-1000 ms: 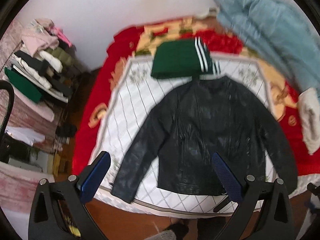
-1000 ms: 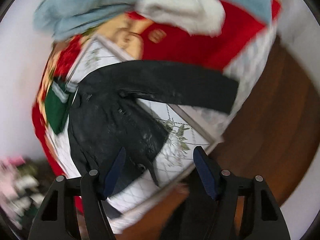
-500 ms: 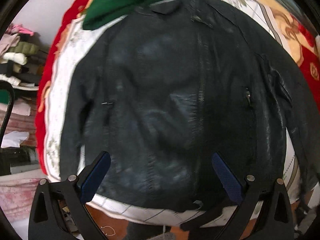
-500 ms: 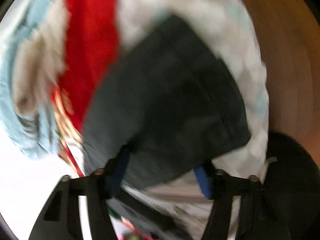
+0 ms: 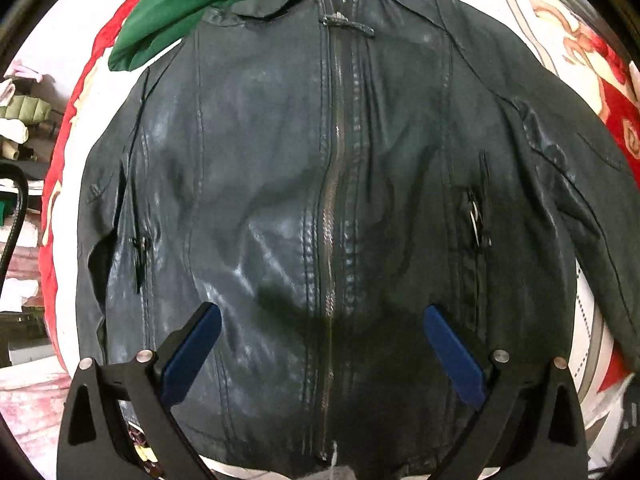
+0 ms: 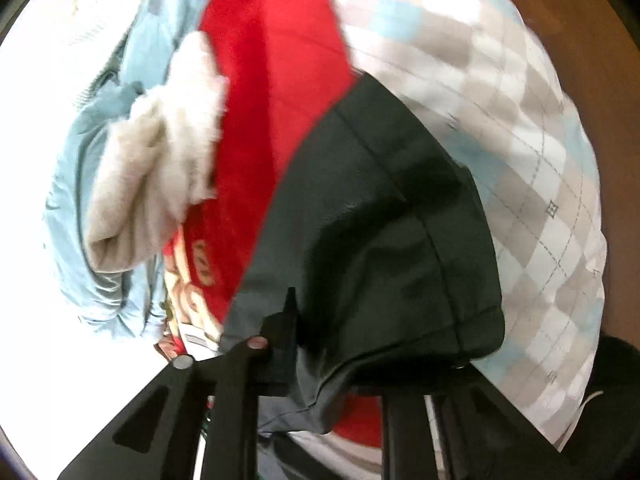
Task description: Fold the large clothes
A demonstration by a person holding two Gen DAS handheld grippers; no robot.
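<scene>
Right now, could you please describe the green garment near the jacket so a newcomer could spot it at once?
Start from the black leather jacket spread across the bed. Just past its collar lies the folded green garment. It is the only green piece there, with white stripes along one edge.

A black leather jacket [image 5: 280,184] lies flat and face up, zipped shut; collar at the far end, hem nearest; its right sleeve cuff [image 6: 384,220] lifted, creased.
</scene>
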